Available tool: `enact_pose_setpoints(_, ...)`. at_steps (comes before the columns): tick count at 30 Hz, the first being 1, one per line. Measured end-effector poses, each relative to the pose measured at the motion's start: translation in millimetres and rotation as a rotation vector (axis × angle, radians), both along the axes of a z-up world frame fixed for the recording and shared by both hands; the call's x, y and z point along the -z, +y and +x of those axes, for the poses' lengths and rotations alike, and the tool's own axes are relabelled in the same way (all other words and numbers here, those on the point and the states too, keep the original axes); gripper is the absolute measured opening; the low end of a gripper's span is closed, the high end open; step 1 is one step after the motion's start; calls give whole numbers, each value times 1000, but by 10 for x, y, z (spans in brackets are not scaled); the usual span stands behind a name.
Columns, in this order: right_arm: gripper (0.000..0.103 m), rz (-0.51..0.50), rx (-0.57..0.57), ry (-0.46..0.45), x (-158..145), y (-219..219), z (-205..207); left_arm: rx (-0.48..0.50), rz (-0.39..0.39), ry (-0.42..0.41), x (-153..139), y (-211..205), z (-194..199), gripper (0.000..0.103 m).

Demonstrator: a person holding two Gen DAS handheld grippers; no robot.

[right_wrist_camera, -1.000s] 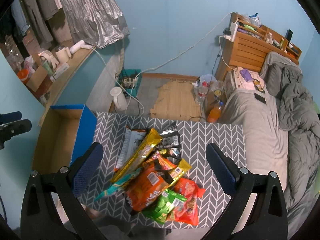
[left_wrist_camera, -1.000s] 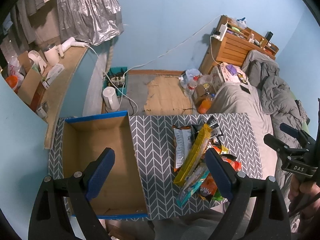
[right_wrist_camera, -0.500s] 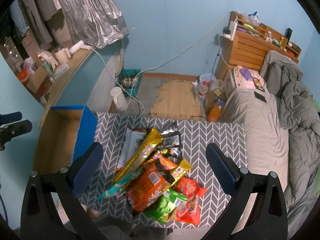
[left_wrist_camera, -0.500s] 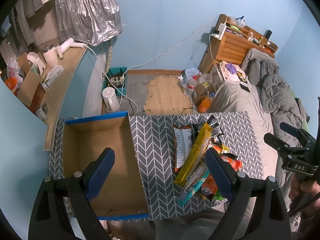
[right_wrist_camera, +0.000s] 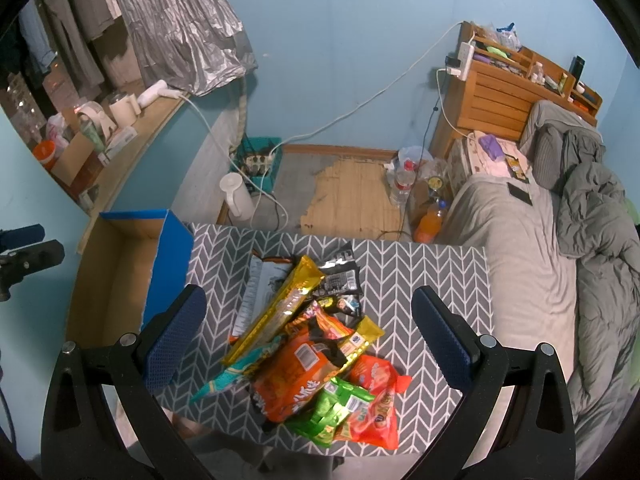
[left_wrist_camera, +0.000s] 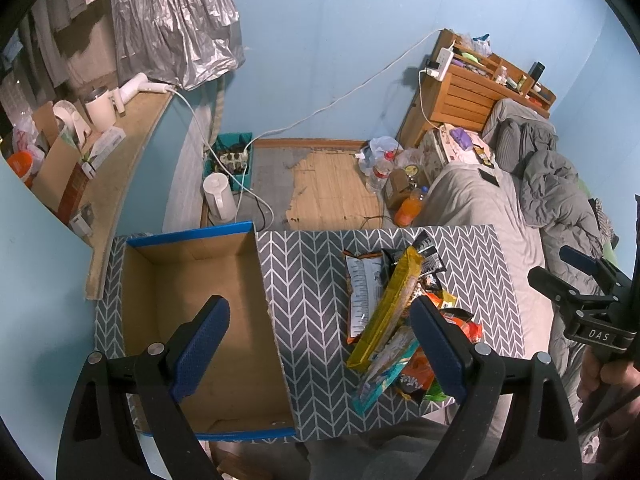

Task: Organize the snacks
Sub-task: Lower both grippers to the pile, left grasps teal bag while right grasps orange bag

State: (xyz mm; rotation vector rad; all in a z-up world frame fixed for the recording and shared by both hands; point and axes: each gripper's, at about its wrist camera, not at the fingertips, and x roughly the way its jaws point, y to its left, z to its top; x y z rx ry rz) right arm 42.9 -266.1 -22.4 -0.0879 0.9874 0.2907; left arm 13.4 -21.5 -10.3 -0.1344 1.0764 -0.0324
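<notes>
A pile of snack bags [right_wrist_camera: 312,344] lies on the grey chevron table [right_wrist_camera: 432,280]: a long yellow pack [right_wrist_camera: 276,312], an orange bag [right_wrist_camera: 300,376], a green bag [right_wrist_camera: 332,412], a red-orange bag [right_wrist_camera: 376,400] and black packets [right_wrist_camera: 340,276]. An empty cardboard box with blue edges [left_wrist_camera: 192,316] stands at the table's left. My left gripper [left_wrist_camera: 320,344] is open and empty, high above the box's right wall. My right gripper [right_wrist_camera: 308,332] is open and empty, high above the pile. The pile also shows in the left wrist view [left_wrist_camera: 392,312].
A bed with grey bedding [right_wrist_camera: 560,240] runs along the table's right side. On the floor beyond the table are a white kettle [right_wrist_camera: 236,196], bottles [right_wrist_camera: 428,216] and a cable crate [right_wrist_camera: 260,160]. A cluttered wooden shelf [right_wrist_camera: 104,160] is at the left.
Both views have shifted very slightly; the grippers hover almost still. The snacks and the box have not moved.
</notes>
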Motion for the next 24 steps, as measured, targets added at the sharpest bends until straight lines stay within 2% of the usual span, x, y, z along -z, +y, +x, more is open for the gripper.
enact_pose_setpoints(9, 100, -3, 10, 8, 17, -58, -76, 8, -1, 2, 34, -70, 6, 93)
enact_pose_setpoints(15, 100, 3, 24, 31, 34, -149, 30, 28, -1, 11, 78, -132, 62, 93)
enact_pose_setpoints(24, 100, -14, 84, 81, 162, -431, 131, 108, 17, 65, 303, -325, 191, 93)
